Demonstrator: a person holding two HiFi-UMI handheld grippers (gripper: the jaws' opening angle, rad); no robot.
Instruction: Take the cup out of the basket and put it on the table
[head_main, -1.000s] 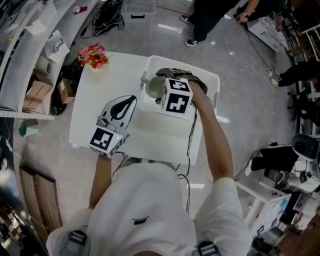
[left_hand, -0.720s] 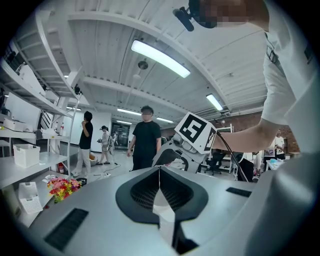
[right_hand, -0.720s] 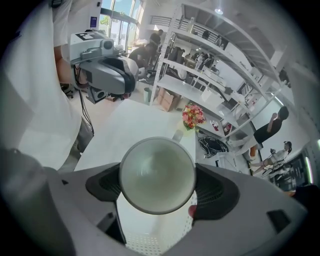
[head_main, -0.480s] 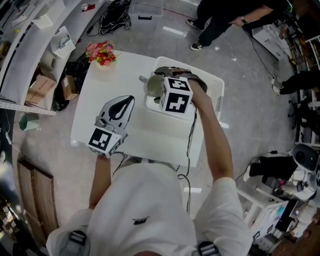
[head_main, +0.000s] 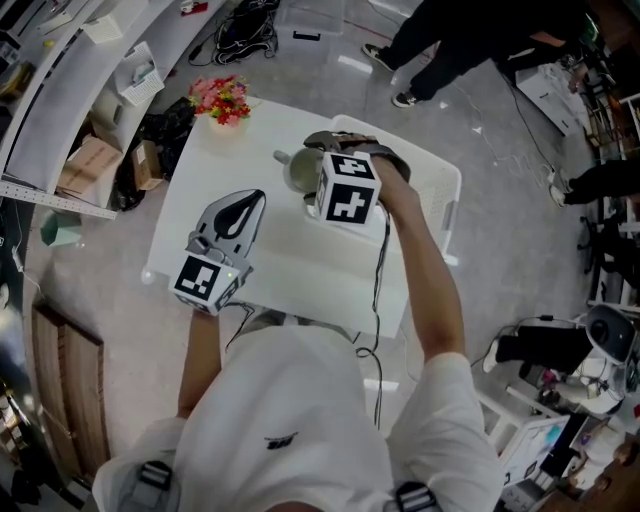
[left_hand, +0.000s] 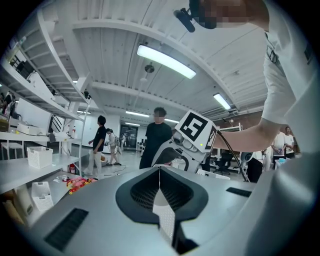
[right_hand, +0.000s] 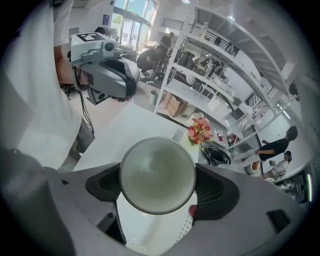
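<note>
A pale green cup (head_main: 297, 172) with a small handle hangs above the left rim of the white basket (head_main: 440, 190), over the white table (head_main: 290, 260). My right gripper (head_main: 318, 160) is shut on the cup. In the right gripper view the cup (right_hand: 157, 175) faces the camera with its mouth open and empty, and a jaw presses on each of its sides. My left gripper (head_main: 248, 203) rests low over the table's left part, shut and holding nothing. In the left gripper view its jaws meet in a closed line (left_hand: 160, 195).
A bunch of red and yellow flowers (head_main: 225, 98) sits at the table's far left corner. Shelving (head_main: 60, 90) with boxes runs along the left. People (head_main: 450, 50) stand beyond the table, and cables (head_main: 240, 25) lie on the floor there.
The right gripper has carried the cup leftward, from inside the basket to over its left rim and the table. The left gripper has stayed put.
</note>
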